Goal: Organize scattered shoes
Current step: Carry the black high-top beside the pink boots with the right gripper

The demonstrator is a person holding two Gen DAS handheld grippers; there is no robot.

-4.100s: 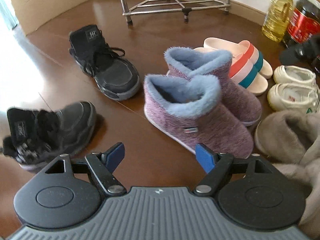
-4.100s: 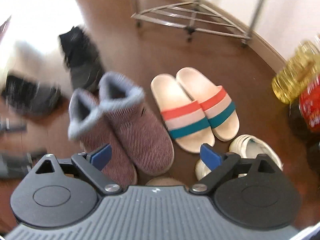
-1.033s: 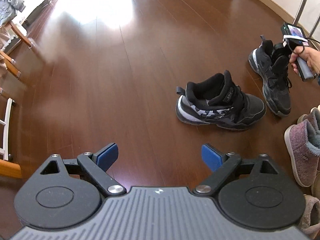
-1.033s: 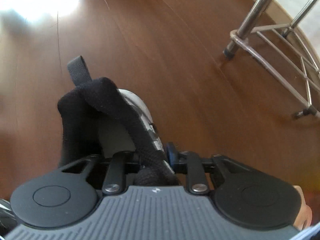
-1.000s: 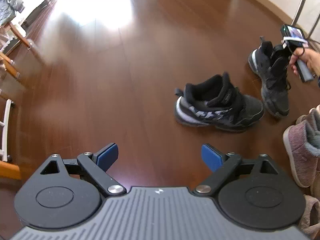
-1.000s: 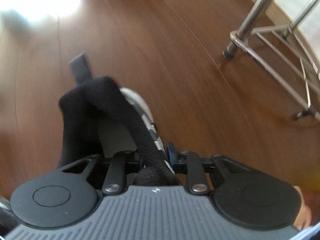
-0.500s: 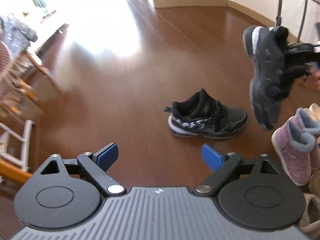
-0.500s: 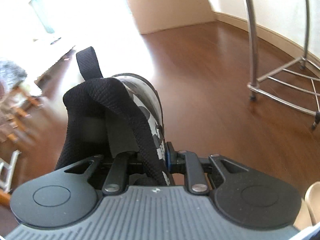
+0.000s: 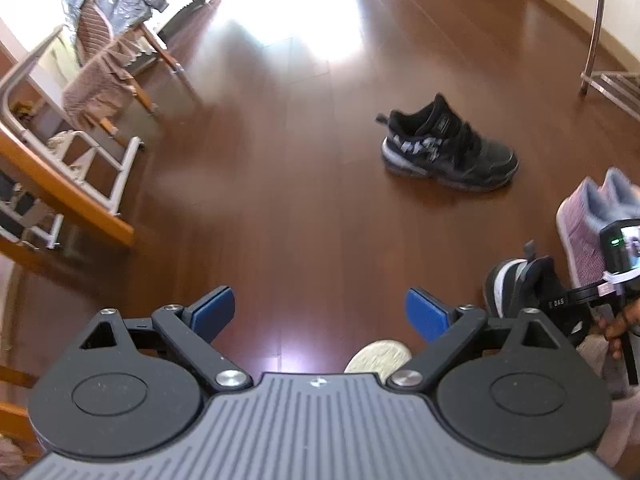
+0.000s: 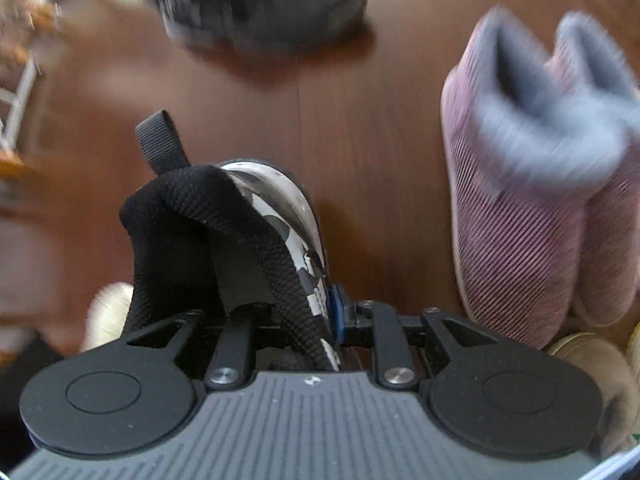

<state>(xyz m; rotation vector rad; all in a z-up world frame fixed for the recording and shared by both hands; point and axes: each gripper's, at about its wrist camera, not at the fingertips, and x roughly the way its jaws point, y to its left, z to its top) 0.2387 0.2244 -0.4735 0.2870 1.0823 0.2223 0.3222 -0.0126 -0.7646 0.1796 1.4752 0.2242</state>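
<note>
One black sneaker (image 9: 448, 148) lies on its sole on the brown wooden floor, well ahead of my left gripper (image 9: 319, 312), which is open and holds nothing. My right gripper (image 10: 296, 320) is shut on the collar of the second black sneaker (image 10: 224, 240), heel away from the camera, low over the floor. In the left wrist view this held sneaker (image 9: 524, 292) shows at the lower right, left of the purple boots (image 9: 592, 216). The right wrist view shows the boots (image 10: 540, 184) just to the right and the loose sneaker (image 10: 260, 4) blurred at the top.
A chair draped with clothes (image 9: 108, 40) and a wooden frame (image 9: 68, 196) stand at the left. A metal rack leg (image 9: 596, 32) is at the far right. A beige slipper toe (image 9: 378, 356) lies under my left gripper. Furry beige slippers (image 10: 592, 364) lie below the boots.
My right gripper has come down with the black sneaker from high in the air to just above the floor beside the purple boots. The left gripper has pulled back and stays open.
</note>
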